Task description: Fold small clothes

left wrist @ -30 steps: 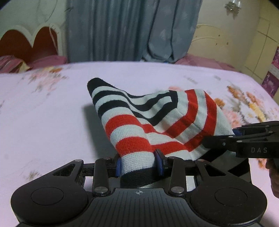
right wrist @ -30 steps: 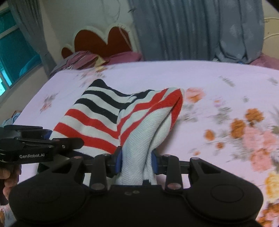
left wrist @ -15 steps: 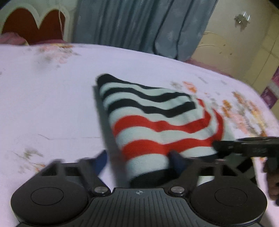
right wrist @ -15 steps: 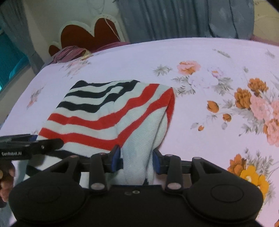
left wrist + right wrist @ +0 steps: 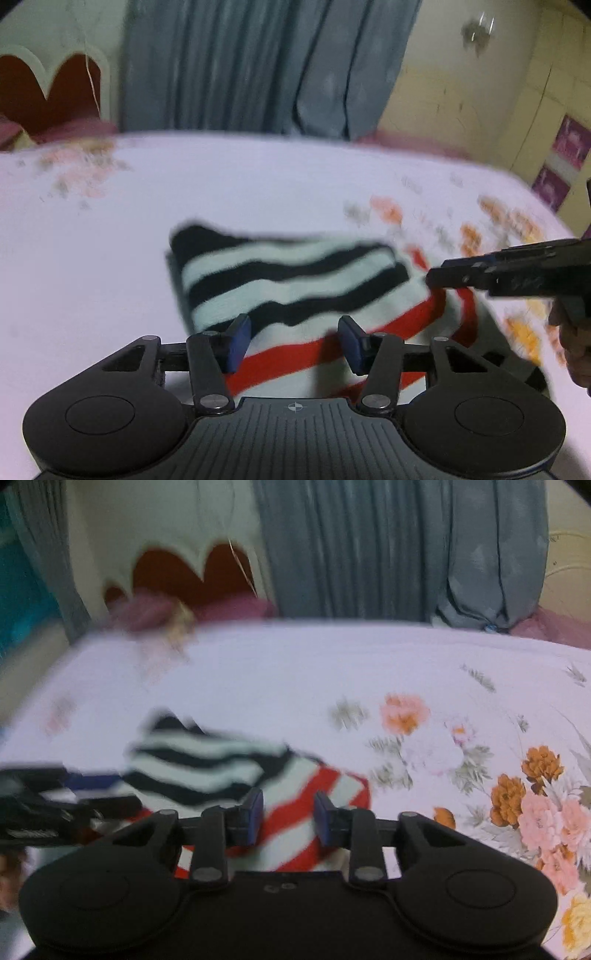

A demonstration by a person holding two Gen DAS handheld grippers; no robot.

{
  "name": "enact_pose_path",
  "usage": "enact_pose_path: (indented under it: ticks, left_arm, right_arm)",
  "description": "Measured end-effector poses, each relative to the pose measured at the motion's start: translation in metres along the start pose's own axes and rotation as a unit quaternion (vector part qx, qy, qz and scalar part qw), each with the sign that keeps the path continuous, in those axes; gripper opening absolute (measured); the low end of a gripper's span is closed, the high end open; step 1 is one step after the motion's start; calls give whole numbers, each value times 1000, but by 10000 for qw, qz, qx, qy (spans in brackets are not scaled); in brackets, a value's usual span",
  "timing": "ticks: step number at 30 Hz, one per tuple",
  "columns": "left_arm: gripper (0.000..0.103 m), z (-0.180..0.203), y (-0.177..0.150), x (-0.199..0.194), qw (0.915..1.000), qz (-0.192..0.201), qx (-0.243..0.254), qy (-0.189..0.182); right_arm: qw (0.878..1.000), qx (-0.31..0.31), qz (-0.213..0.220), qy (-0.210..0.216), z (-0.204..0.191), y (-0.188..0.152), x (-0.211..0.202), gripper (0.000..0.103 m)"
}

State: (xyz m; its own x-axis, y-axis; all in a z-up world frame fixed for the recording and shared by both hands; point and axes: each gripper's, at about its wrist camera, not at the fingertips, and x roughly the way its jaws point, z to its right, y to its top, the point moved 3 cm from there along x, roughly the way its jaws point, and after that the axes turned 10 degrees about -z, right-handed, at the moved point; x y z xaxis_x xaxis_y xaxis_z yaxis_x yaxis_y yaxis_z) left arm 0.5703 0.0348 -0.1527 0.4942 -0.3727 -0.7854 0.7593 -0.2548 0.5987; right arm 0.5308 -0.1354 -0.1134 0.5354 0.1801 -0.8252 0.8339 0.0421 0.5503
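Right wrist: maybe pillows (image 5: 155, 609) beyond garment (image 5: 207, 771).

The bed (image 5: 295, 672) in front of me was spread with a pale lilac sheet (image 5: 110, 258), mostly plain on my left and printed with orange, pink and white flowers (image 5: 532, 801) toward my right. On it lay the striped garment (image 5: 295, 280), folded over and flat on the sheet, its black-and-white bands on the far half and its red-and-white bands on the near half. At the head of the bed, by the red scalloped headboard (image 5: 184, 572), some purplish bedding (image 5: 155, 613) was heaped, too blurred for me to tell more.
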Motion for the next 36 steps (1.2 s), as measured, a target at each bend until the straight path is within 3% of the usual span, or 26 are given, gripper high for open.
enact_pose_path:
  ticks: [1,4,7,13,18,20,22,28,36]
  left_arm:
    - [52,0,-2,7,10000,-32,-13,-9]
    - [52,-3,-1,10,9999,-19,-59,-125]
    - [52,-3,-1,7,9999,-29,58,-159]
    - [52,1,0,0,9999,32,67,-93]
    - [52,24,-16,-35,9989,310,136,-311]
    - [52,33,-27,-28,9993,125,282,-214]
    - [52,36,-34,-21,9993,162,305,-174]
    - [52,38,-36,-31,9995,156,258,-54]
    - [52,54,-54,-49,9993,206,250,175]
  right_arm:
    - [9995,42,-274,-144,3,-3,14,26]
    - [9992,327,-212,6,13,-11,20,26]
    - [9997,106,-224,-69,9,-12,17,26]
    - [9994,257,-244,19,14,-11,20,27]
    - [9999,31,124,92,-5,-16,-20,28]
    - [9998,-162,-21,117,-14,-25,-19,22]
    - [9983,-403,-370,-209,-18,-37,-3,23]
    - [9990,-285,-274,-217,-14,-41,-3,24]
    - [9992,-393,-73,26,-23,-58,-39,22]
